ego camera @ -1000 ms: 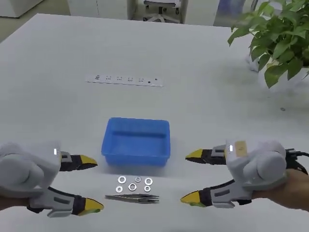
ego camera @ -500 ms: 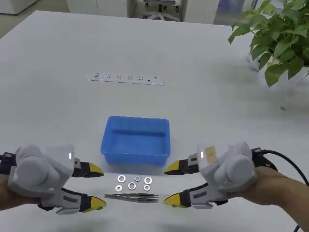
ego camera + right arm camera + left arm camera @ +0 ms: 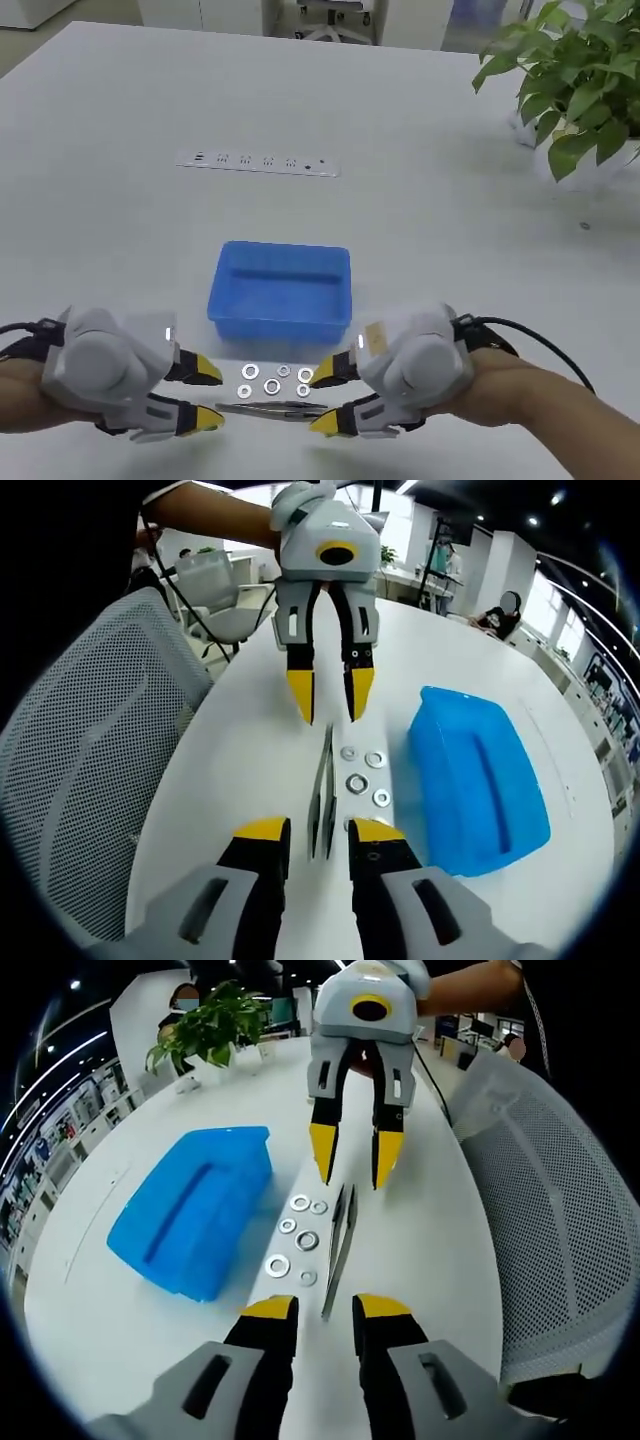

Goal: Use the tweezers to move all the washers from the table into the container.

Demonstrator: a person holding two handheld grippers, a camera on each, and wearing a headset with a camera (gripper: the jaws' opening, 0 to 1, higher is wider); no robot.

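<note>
Table: white and flat.
Right gripper: jaws spread wide at one end of the tweezers, likely to grab them.
Left gripper: spread too, at the other end.
Washers: on the table, between tweezers and blue container.

A pale grey worktop takes up most of the head view. A white power strip lies flat on it left of centre in the upper half. A blue rectangular container sits open side up below the middle of the frame. Just below the container, six small metal washers lie loosely clustered, apart from the container wall. Directly beneath them, near the bottom edge, the tweezers lie flat, running left to right. A green plant stands at the upper right corner.
</note>
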